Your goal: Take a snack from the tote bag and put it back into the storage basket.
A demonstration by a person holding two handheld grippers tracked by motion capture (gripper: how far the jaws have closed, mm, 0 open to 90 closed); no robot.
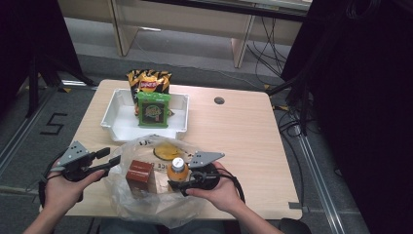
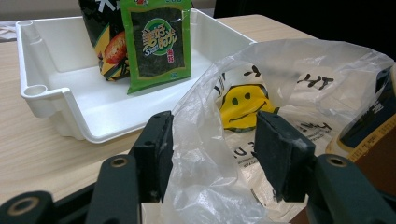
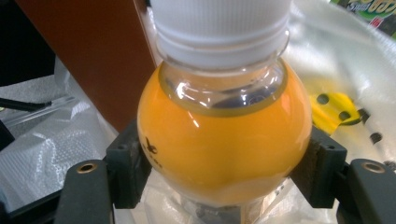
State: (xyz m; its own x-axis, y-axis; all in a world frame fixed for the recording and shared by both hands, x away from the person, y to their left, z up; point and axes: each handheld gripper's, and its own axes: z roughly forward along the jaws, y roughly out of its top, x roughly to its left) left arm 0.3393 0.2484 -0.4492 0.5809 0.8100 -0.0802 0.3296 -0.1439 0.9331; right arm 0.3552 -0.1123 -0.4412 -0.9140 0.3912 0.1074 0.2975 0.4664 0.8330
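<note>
A person unpacks a plastic bag (image 1: 146, 195) at the near edge of a wooden worktop (image 1: 234, 131), a gripper in each hand. The right gripper (image 1: 176, 185) is clamped on an orange juice bottle (image 1: 178, 170), its two black pads pressed against the round shoulder just under the white cap, as the right gripper view shows (image 3: 224, 140). The bottle stands upright inside the bag, just right of a brown box (image 1: 140, 176). The left gripper (image 1: 113, 157) works the bag's left rim: its jaws stand apart with a fold of clear film (image 2: 201, 154) running between them, the film lying against the left pad, and whether it is truly pinched cannot be told. At the far side sits a white tray (image 1: 113, 127) already holding a chip bag (image 1: 148, 80) and a green seaweed pack (image 1: 154, 110), both leaning upright against its far wall.

The step in hand looks to be lifting the bottle out. To do it well, the grip on the curved shoulder should stay firm and centred, since the smooth round surface could slip. The lift should go straight up, clear of the box and the film, while the left gripper keeps the mouth wide. The open near part of the tray looks the likely place for it.
</note>
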